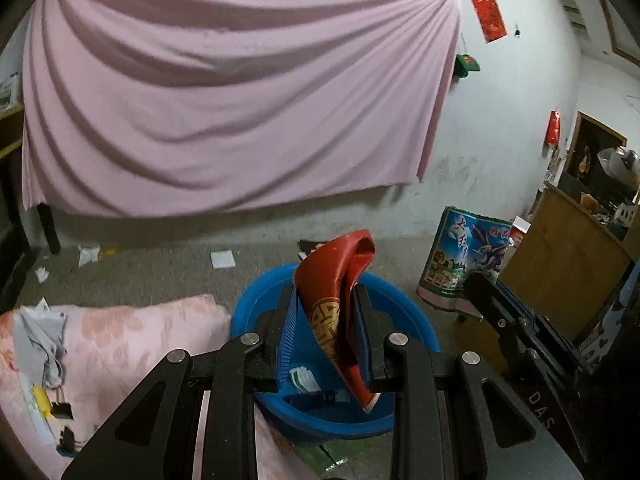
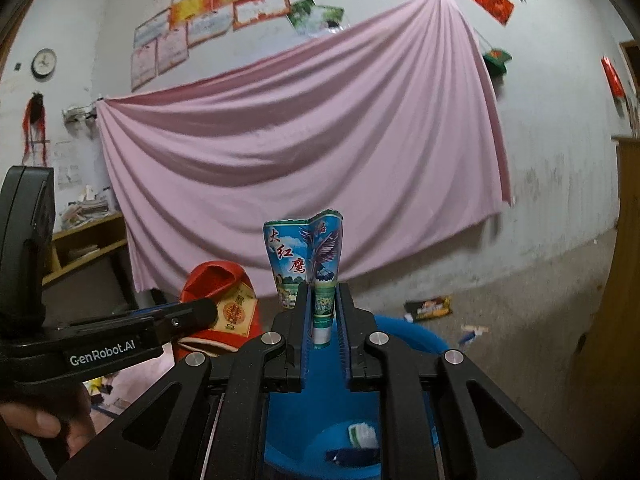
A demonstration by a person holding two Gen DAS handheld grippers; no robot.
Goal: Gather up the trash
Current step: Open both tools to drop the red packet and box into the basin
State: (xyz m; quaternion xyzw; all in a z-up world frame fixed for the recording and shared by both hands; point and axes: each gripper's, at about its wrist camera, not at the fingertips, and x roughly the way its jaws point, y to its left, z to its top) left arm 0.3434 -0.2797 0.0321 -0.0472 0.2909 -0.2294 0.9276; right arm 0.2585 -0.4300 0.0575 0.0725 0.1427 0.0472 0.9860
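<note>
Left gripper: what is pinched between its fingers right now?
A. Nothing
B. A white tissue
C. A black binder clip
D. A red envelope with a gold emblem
D: the left gripper clamps a red envelope with a gold emblem, held above the blue basin.

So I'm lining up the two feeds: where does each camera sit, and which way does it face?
Left wrist: on the left tongs, facing the pink sheet and blue basin; holds a red packet.
Right wrist: on the right tongs, same direction; holds an eagle-print wrapper; a hand shows.
Shared: sheet, basin, both items.
</note>
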